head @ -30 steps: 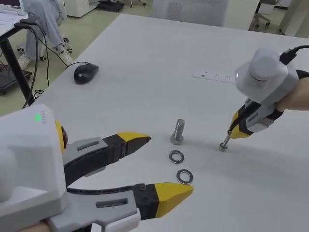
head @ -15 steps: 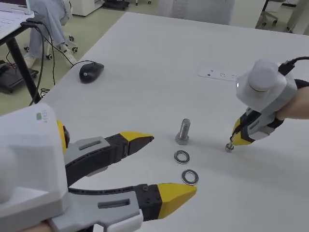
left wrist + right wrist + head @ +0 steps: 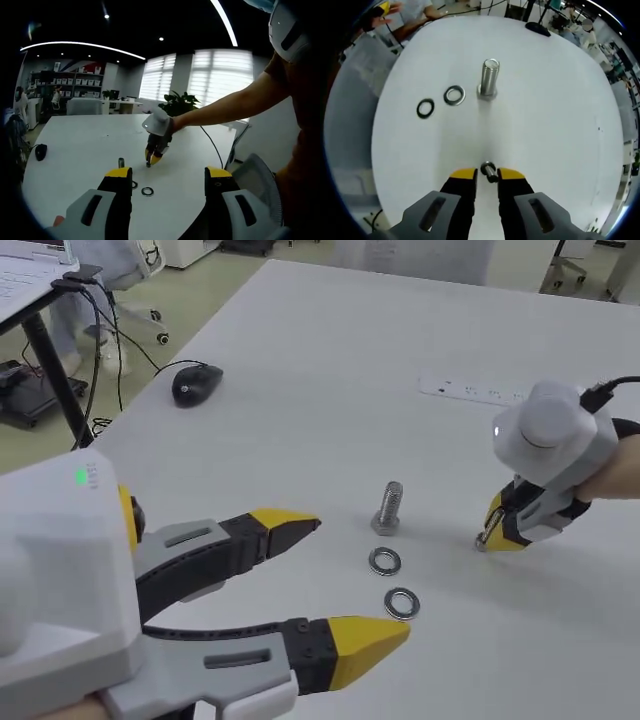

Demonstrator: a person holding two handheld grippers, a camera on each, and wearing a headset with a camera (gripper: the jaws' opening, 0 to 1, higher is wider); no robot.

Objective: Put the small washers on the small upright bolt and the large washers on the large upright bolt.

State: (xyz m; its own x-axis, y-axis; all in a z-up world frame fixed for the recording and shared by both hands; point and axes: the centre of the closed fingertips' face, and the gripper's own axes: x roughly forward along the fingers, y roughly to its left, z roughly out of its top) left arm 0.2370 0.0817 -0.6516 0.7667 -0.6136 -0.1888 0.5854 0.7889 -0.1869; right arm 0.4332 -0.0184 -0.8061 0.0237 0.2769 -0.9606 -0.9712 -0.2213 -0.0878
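The large bolt point(image 3: 389, 508) stands upright on its head in the middle of the white table point(image 3: 300, 360). Two washers point(image 3: 384, 561) point(image 3: 402, 602) lie flat just in front of it. My right gripper point(image 3: 494, 536) is down at the table, right of the large bolt, shut on the small bolt point(image 3: 488, 530), which leans in its jaws. The right gripper view shows the small bolt point(image 3: 488, 171) between the yellow tips, with the large bolt point(image 3: 488, 80) and the washers point(image 3: 454, 95) point(image 3: 425, 108) ahead. My left gripper point(image 3: 363, 578) hangs open near me, holding nothing, its jaws toward the washers.
A black mouse point(image 3: 196, 383) lies at the table's far left, near the edge. A white power strip point(image 3: 480, 393) lies at the back right. Cables and a dark desk leg point(image 3: 50, 370) stand beyond the left edge.
The right gripper has sunk closer to the table, and the small bolt in it has gone from upright to leaning. The left gripper has stayed open in place. The head camera has shifted slightly.
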